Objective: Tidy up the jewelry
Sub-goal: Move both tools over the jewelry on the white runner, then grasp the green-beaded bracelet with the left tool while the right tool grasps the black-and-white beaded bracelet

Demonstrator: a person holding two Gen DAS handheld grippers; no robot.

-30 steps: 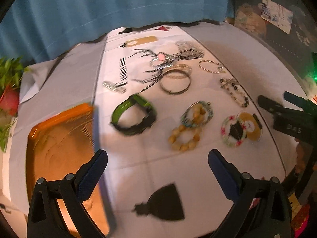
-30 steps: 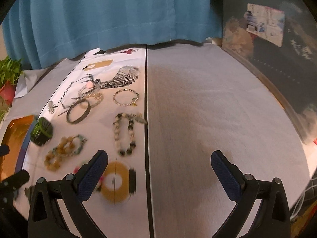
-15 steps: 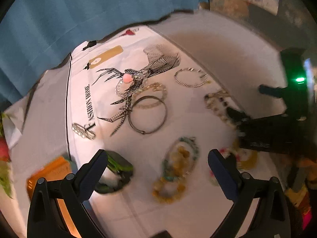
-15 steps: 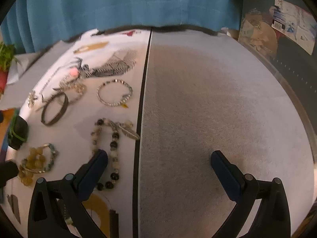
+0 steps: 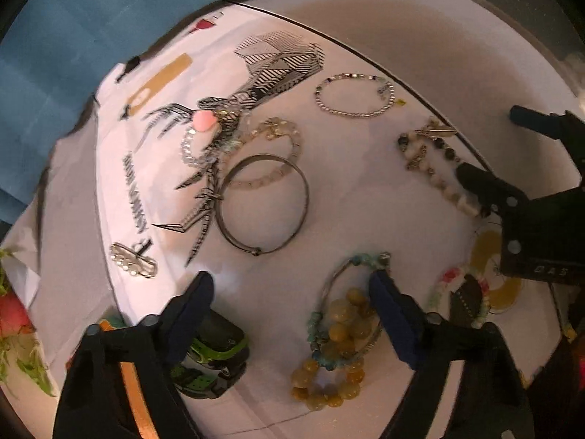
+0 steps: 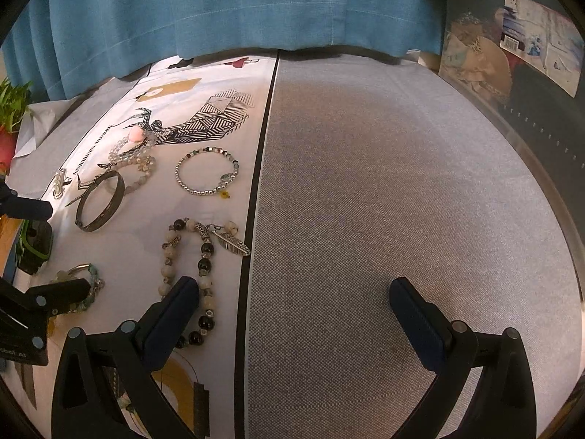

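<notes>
My white cloth carries a black-and-white striped geometric print. The bead bracelet under my left gripper is amber with turquoise; the band beside it is black and green. The curtain is blue.

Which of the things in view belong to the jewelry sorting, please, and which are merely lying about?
Part of the job:
- metal bangle
- yellow bead bracelet
- silver bead bracelet
- feather-charm bracelet
- green-and-black band
- orange tray

Lying about:
- blue curtain
- potted plant
- printed cloth
</notes>
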